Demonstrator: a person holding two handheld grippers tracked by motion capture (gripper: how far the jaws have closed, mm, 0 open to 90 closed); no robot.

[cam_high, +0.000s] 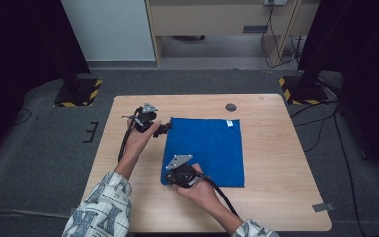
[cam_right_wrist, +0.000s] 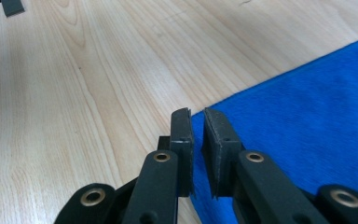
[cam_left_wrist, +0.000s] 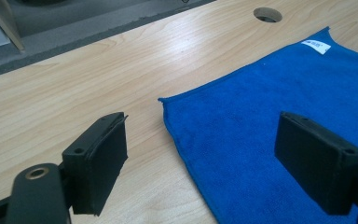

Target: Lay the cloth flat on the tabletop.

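A blue cloth (cam_high: 207,148) lies flat on the wooden table (cam_high: 276,163), with a white label (cam_high: 230,123) at its far right corner. My left gripper (cam_high: 162,129) hovers at the cloth's far left corner (cam_left_wrist: 164,101). In the left gripper view this gripper (cam_left_wrist: 203,135) stands wide open, one jaw over bare wood and the other over the cloth (cam_left_wrist: 270,93), nothing between them. My right gripper (cam_high: 169,179) is at the cloth's near left corner. In the right gripper view it (cam_right_wrist: 196,114) is nearly closed, the pads pinching the cloth (cam_right_wrist: 307,107) at that corner.
A round cable hole (cam_high: 231,106) sits in the table beyond the cloth, also in the left gripper view as the hole (cam_left_wrist: 267,14). Bare wood lies left and right of the cloth. Two stands with yellow-black bases (cam_high: 79,91) (cam_high: 303,89) flank the table on the floor.
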